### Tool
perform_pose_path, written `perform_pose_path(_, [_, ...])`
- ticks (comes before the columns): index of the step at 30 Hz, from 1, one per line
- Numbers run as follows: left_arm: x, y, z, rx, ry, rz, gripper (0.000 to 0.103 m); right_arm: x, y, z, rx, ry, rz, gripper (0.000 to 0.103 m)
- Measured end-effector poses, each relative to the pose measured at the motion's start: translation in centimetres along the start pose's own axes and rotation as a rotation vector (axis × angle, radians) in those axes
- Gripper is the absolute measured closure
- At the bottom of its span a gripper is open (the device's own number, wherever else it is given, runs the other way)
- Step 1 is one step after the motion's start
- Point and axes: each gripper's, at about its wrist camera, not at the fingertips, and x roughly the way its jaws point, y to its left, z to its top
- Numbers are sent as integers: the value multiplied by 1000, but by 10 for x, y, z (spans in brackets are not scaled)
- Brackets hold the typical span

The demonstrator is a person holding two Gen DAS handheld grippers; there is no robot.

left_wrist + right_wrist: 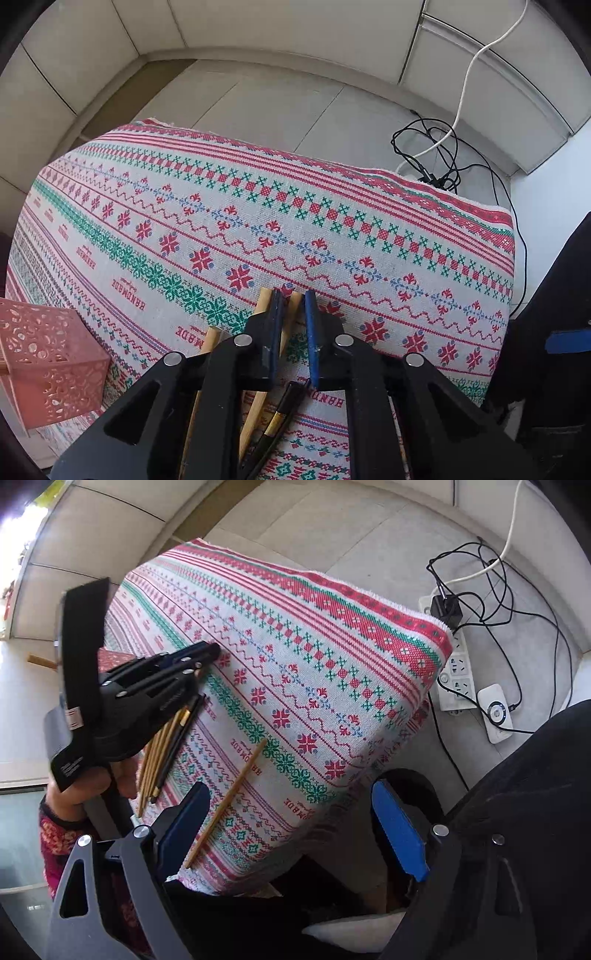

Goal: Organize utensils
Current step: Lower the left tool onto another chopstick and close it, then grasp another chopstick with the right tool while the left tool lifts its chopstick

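Observation:
Several bamboo chopsticks (255, 406) and a black chopstick with a gold band (275, 424) lie bunched on the patterned tablecloth (258, 206). My left gripper (293, 299) hangs low over the bunch, jaws a narrow gap apart, with one bamboo chopstick tip (293, 306) between them; I cannot tell whether they pinch it. It also shows in the right wrist view (207, 651), above the bunch (162, 746). A single bamboo chopstick (227, 803) lies apart on the cloth. My right gripper (288, 823) is wide open and empty, held above the table's near corner.
A pink perforated holder (48, 365) stands on the table at the left. Beyond the table's far edge, on the floor, lie a power strip (456, 672), a white device (496, 710) and tangled black cables (436, 155). A dark trouser leg (535, 794) is at the right.

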Motion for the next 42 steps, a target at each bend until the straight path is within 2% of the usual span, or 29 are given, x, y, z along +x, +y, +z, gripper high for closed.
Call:
perform_pose_path(5, [-31, 1, -3, -10, -100, 29, 94, 21, 5, 2, 49, 32, -23, 16])
perform_pose_path(9, [-80, -2, -14, -9, -227, 72, 95, 35, 10, 5, 95, 61, -50, 16])
perform_pose_path(11, [-104, -3, -29, -10, -276, 101, 95, 42, 14, 5, 114, 71, -72, 16])
perform_pose_path(15, [-148, 5, -70, -40, -362, 163, 95, 59, 24, 3, 145, 110, -110, 24])
perform_pose_path(19, [-182, 19, -108, -112, -430, 209, 95, 63, 38, -2, 176, 64, -214, 26])
perform_pose_path(20, [-191, 22, -116, -134, -449, 226, 96, 63, 43, -3, 184, 53, -249, 31])
perform_pose_path(22, [-207, 25, -125, -162, -480, 250, 96, 65, 59, -6, 149, 32, -320, 48])
perform_pose_path(23, [-213, 27, -128, -173, -494, 254, 96, 68, 69, -8, 125, 28, -340, 60])
perform_pose_path(26, [-227, 34, -140, -218, -536, 259, 96, 80, 95, -21, 50, 9, -431, 65])
perform_pose_path(27, [-229, 35, -144, -229, -544, 259, 96, 80, 100, -23, 29, -16, -445, 71])
perform_pose_path(30, [-230, 38, -152, -245, -547, 248, 96, 82, 110, -24, 5, -39, -426, 84])
perform_pose_path(33, [-223, 47, -158, -264, -525, 212, 95, 77, 108, -18, 32, -39, -340, 96])
perform_pose_path(34, [-218, 51, -160, -272, -502, 185, 95, 75, 104, -14, 49, -34, -306, 97])
perform_pose_path(37, [-189, 63, -157, -307, -382, 68, 92, 68, 95, -1, 61, -36, -216, 97])
perform_pose_path(38, [-179, 65, -154, -334, -343, 32, 86, 67, 92, 2, 66, -32, -195, 97])
perform_pose_path(39, [-163, 67, -148, -366, -284, -21, 85, 66, 89, 6, 72, -30, -184, 97])
perform_pose_path(42, [-128, 69, -130, -420, -161, -74, 85, 61, 78, 20, 91, -27, -146, 97])
